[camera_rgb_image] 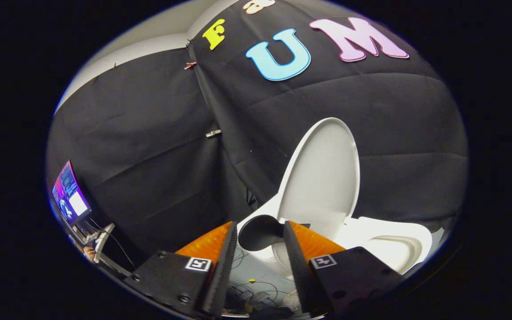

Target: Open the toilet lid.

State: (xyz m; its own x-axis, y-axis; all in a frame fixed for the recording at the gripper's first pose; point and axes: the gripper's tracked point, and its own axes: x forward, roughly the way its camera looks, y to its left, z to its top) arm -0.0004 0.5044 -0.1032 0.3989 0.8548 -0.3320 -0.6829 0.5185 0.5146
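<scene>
The white toilet lid (322, 178) stands raised, its inner face toward me, leaning back against the black cloth wall. The white seat and bowl (389, 246) lie below it, past the right finger. My gripper (260, 226) is open, its orange fingers with black pads (227, 249) spread apart, and neither finger touches the lid. The lid's lower end near the hinge sits just beyond the fingertips. A dark rounded shape (259, 232) shows in the gap there; I cannot tell what it is.
A lit monitor (69, 193) stands off to the left with a stand and cable beside it. Loose cables (251, 289) lie on the pale floor under the fingers. A small clip (214, 133) pins the cloth at the wall's corner.
</scene>
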